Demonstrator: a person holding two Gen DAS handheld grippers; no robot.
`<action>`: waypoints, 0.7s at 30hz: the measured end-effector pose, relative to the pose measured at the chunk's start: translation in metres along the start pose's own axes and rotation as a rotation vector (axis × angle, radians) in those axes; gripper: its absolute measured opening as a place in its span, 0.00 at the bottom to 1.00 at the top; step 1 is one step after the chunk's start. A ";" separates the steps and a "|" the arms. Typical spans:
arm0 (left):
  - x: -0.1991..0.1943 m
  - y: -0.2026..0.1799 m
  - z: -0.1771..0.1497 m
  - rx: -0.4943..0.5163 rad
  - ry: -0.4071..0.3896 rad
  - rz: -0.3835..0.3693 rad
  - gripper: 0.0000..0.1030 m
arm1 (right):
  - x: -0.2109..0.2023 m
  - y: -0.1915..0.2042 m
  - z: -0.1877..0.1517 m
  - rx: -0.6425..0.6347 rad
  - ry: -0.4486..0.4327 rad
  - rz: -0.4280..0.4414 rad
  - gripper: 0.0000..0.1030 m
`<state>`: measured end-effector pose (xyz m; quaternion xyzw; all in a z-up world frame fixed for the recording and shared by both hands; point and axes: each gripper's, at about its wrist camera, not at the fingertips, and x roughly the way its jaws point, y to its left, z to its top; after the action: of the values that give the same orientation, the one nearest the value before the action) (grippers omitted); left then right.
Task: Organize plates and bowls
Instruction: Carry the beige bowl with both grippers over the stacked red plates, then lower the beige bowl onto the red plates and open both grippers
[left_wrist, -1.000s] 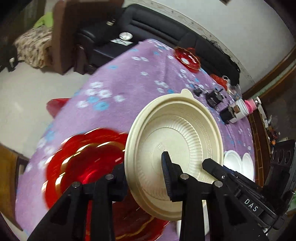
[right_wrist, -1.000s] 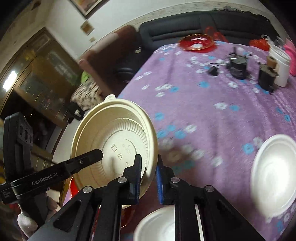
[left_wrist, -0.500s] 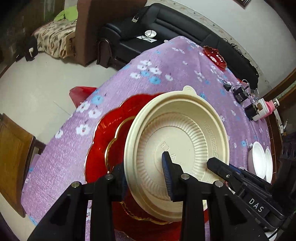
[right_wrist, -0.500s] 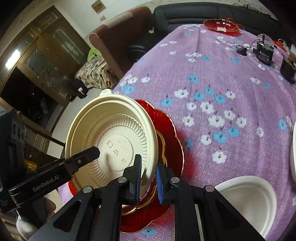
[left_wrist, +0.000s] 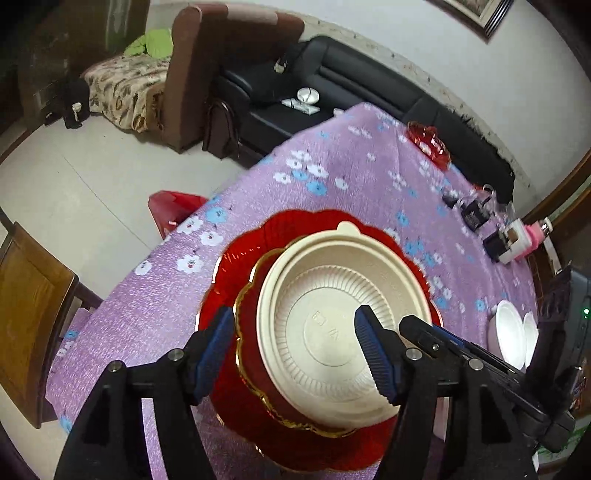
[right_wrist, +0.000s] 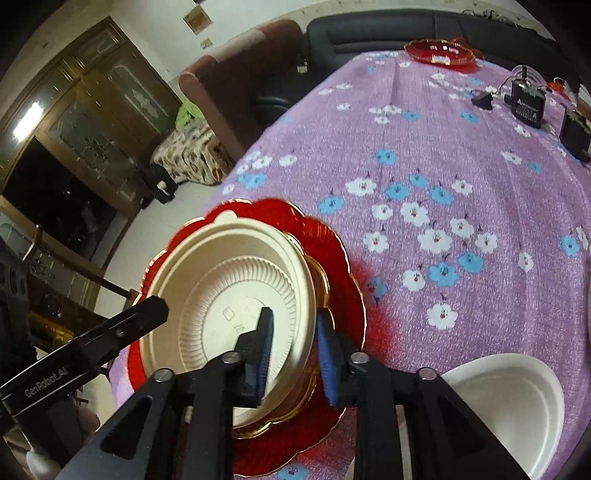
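We have set the cream bowl (left_wrist: 343, 328) on the red plate (left_wrist: 236, 266) to nest them, so the left gripper (left_wrist: 295, 347) and right gripper (right_wrist: 293, 345) are opening, apparently clear of its rim.

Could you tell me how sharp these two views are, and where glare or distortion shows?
Left wrist: fisheye bends the table edge; far clutter is smeared, the cream bowl sharp. Right wrist: a bright lamp glares on the cabinet; a red glow tints the cloth beside the red plate.
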<state>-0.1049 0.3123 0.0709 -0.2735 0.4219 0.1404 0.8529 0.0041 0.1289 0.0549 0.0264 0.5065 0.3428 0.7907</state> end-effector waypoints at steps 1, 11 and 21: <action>-0.004 0.001 -0.002 -0.005 -0.013 -0.003 0.65 | -0.003 0.000 -0.001 -0.004 -0.009 0.004 0.36; -0.048 -0.021 -0.034 0.052 -0.166 0.018 0.71 | -0.059 -0.020 -0.022 0.000 -0.144 0.033 0.44; -0.057 -0.064 -0.058 0.149 -0.202 -0.011 0.73 | -0.140 -0.107 -0.068 0.109 -0.312 -0.081 0.54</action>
<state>-0.1470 0.2262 0.1098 -0.1962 0.3413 0.1308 0.9099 -0.0321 -0.0529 0.0899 0.1018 0.3961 0.2746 0.8703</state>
